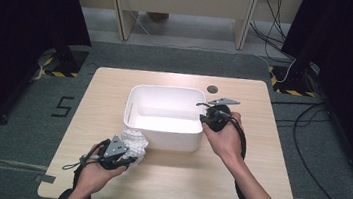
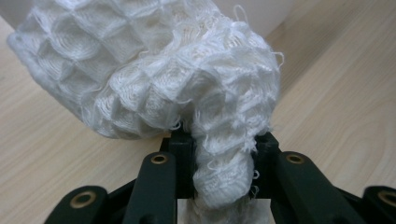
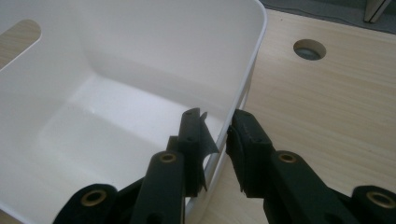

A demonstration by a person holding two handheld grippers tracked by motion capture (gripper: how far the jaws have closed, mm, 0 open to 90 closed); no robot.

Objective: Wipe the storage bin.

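A crumpled white waffle-weave cloth (image 1: 135, 141) is bunched by the front left corner of the white plastic bin (image 1: 165, 89). My left gripper (image 1: 129, 157) is shut on a fold of it. In the left gripper view the cloth (image 2: 154, 70) bulges above the jaws, and my left gripper (image 2: 224, 151) pinches a rolled end. My right gripper (image 1: 202, 117) is at the bin's right wall. In the right gripper view the bin wall (image 3: 140, 46) runs between the jaws, one inside and one outside, with my right gripper (image 3: 217, 137) shut on the rim. Nothing lies inside the bin.
The light wooden table (image 1: 180, 180) has a round cable hole (image 1: 212, 89) behind the bin, also visible as the hole (image 3: 309, 49) to the right of the rim. Both forearms come in from the front edge. Black cables trail off the table at the right.
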